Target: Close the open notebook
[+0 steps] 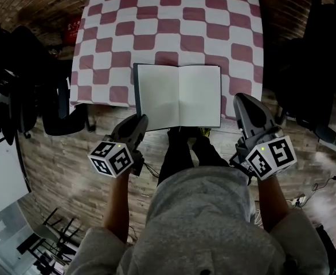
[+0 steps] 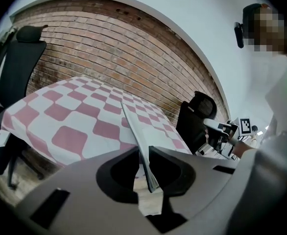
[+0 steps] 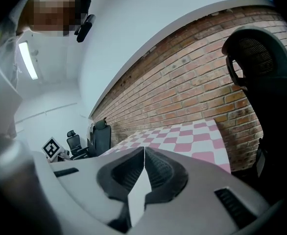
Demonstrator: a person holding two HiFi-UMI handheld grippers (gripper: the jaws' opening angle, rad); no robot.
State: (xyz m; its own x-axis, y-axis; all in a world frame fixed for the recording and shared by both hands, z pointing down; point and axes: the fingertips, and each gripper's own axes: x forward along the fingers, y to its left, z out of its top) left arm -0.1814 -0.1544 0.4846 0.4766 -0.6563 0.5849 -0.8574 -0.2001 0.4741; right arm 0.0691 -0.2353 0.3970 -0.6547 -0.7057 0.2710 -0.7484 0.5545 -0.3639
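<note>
The open notebook [image 1: 179, 96] lies with blank white pages up at the near edge of the table, on a red-and-white checked cloth [image 1: 174, 22]. My left gripper [image 1: 140, 119] is at the notebook's near left corner. In the left gripper view its jaws [image 2: 143, 151] are shut on the notebook's left side [image 2: 136, 131], which stands lifted on edge between them. My right gripper [image 1: 241, 100] hovers just off the notebook's right edge. In the right gripper view the right gripper [image 3: 144, 151] has its jaws together with nothing between them.
Black office chairs stand left [image 1: 19, 79] and right [image 1: 323, 67] of the table. The person's legs [image 1: 182, 148] are against the table's near edge. A white desk [image 1: 2, 171] is at lower left. A brick wall [image 2: 133, 58] runs behind the table.
</note>
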